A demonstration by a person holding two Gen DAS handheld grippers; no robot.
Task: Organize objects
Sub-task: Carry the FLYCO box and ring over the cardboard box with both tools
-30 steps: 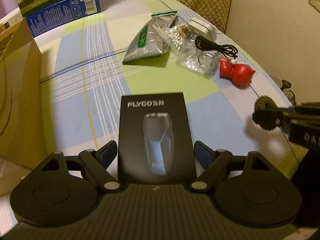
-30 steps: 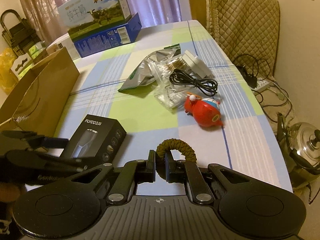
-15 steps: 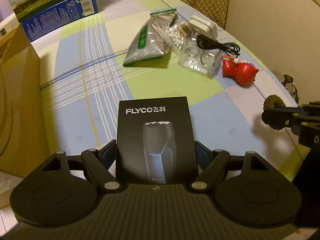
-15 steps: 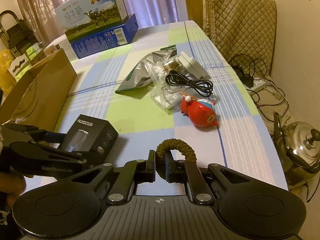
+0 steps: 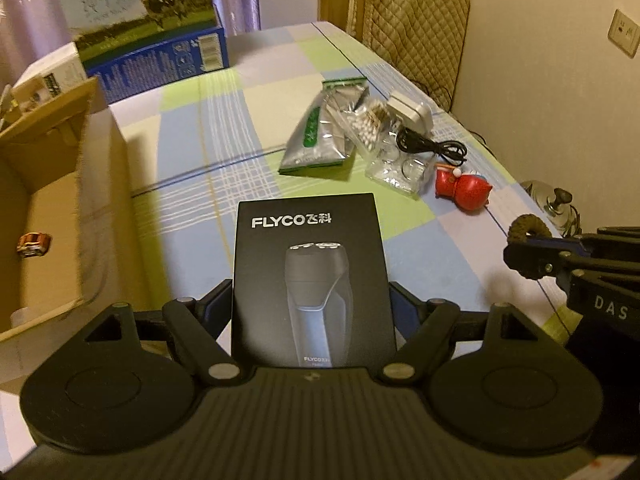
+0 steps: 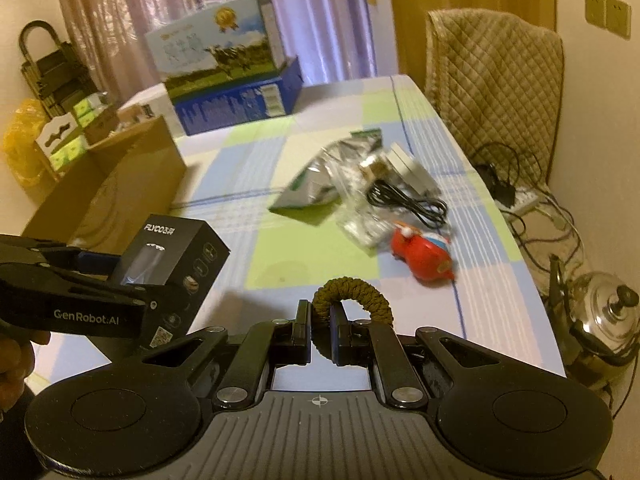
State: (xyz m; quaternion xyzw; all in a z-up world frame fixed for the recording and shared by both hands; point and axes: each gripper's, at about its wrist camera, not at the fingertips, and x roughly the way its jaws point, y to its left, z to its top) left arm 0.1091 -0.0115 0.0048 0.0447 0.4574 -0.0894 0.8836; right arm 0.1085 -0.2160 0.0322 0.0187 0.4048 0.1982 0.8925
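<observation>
Since the earlier frames the black Flyco shaver box (image 5: pixel 312 280) has come up off the checked worktop (image 5: pixel 224 152) and the left view has swung to take in the open brown cardboard carton (image 5: pixel 52 216) on the left, with a small toy car (image 5: pixel 34 244) lying on its floor.

The left gripper (image 5: pixel 311 300) has its jaws spread wide and pressed on the two long sides of the shaver box, which is held clear of the cloth, as the right wrist view confirms (image 6: pixel 176 264). The right gripper (image 6: pixel 320 334) has its jaws nearly closed on a brown braided cord loop (image 6: pixel 352 300), which arches up above the fingertips.

Farther out, a small heap lies untouched on the worktop: a silver and green foil pouch (image 5: pixel 316 140), a clear bag of cotton swabs (image 5: pixel 368 128), a coiled black cable (image 5: pixel 432 146), a white plug adapter (image 5: pixel 412 110) and a red cartoon figurine (image 5: pixel 462 192). A blue and white milk carton case (image 5: pixel 152 40) stands at the far end.

The step in hand looks like carrying the shaver box across to the carton. To do it well, keep the box level, bring it over the near carton wall rather than into it, lower it close to the floor — beside the toy car, not on it — and only then open the jaws. The grip is on smooth card, so a sudden swing could let it slip.
</observation>
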